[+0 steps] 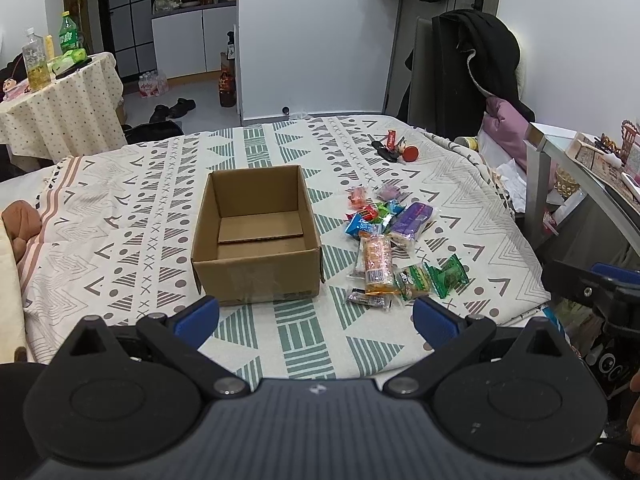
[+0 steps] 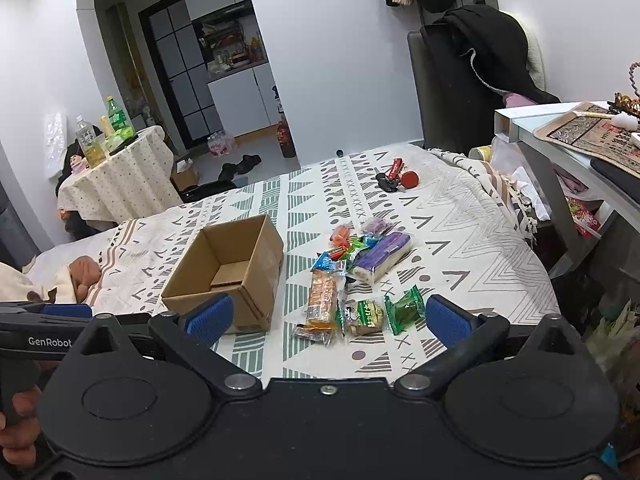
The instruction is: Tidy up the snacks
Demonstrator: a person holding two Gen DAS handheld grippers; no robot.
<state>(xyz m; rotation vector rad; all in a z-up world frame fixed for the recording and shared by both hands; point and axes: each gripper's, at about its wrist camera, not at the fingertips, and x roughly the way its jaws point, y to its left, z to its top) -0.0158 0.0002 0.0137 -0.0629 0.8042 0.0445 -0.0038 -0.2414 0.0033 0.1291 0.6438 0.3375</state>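
Note:
An open cardboard box (image 1: 256, 236) (image 2: 228, 272) stands empty on the patterned cloth. Right of it lies a loose pile of wrapped snacks: an orange pack (image 1: 376, 264) (image 2: 322, 298), a purple pack (image 1: 412, 218) (image 2: 384, 256), a green sachet (image 1: 450, 276) (image 2: 406, 310) and several small sweets (image 1: 368, 216). My left gripper (image 1: 316, 318) hovers open in front of the box, nothing between its blue pads. My right gripper (image 2: 328, 318) is open too, just short of the nearest snacks. The right gripper's side (image 1: 592, 284) shows at the edge of the left wrist view.
Keys with a red tag (image 1: 394, 148) (image 2: 396, 180) lie at the cloth's far side. A grey shelf unit (image 2: 560, 168) with clutter stands to the right, a chair with a black coat (image 1: 472, 68) behind. A small round table with bottles (image 1: 56, 92) is far left.

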